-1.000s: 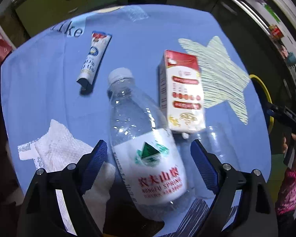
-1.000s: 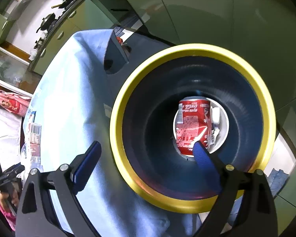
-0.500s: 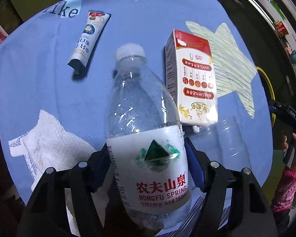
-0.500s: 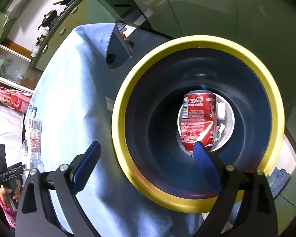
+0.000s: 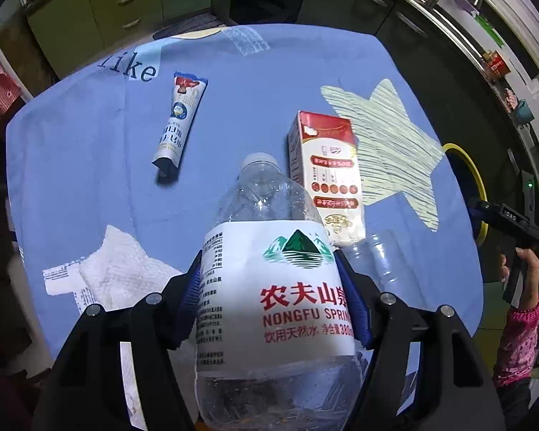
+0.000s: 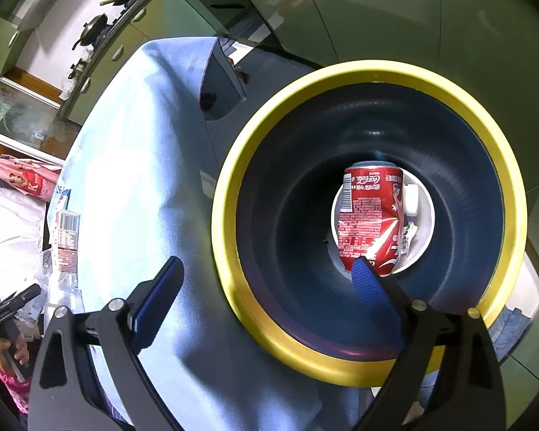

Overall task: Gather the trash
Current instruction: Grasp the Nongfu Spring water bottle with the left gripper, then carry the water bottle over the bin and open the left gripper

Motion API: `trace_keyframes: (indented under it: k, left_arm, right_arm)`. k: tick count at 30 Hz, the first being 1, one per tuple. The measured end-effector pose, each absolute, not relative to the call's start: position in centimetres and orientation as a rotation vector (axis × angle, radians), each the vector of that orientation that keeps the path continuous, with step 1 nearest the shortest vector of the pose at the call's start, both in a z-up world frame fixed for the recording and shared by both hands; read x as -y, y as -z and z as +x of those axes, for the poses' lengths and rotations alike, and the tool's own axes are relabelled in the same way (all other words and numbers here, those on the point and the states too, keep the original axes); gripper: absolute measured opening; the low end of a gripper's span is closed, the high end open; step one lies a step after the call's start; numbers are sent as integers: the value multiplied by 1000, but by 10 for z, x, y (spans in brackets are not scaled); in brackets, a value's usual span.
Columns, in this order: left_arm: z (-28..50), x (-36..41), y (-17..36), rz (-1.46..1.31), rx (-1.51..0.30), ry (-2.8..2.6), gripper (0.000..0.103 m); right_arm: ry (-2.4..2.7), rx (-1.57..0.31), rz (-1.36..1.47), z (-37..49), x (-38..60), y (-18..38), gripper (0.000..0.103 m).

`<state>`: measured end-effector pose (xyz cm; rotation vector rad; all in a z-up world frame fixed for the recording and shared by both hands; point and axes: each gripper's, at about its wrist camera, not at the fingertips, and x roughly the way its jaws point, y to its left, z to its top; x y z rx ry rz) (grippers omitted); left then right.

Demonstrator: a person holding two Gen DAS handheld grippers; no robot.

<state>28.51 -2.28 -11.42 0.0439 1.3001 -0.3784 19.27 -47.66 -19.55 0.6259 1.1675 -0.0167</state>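
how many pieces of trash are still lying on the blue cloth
4: tube far left, milk carton beside the star, paper towel near left, clear cup below the carton. More may hide behind the held bottle.

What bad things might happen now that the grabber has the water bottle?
The left gripper pinches the water bottle, which looks thin, empty and slick, so it may crumple or slip out. On the way to the bin its bottom could knock the milk carton or the clear cup close beside it. The right gripper hangs open over the bin's mouth and might get in the way.
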Motion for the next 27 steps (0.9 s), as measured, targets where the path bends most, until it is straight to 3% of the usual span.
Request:
trace_keyframes:
  k: [16,27]
  left_arm:
    - [259,57,52,128,-1155,486,67]
    - [235,161,23,242,-1106,733,67]
  right_arm:
    - [13,-1108,612,179,481,169,90]
    - [93,-1008,555,131,504,132,90]
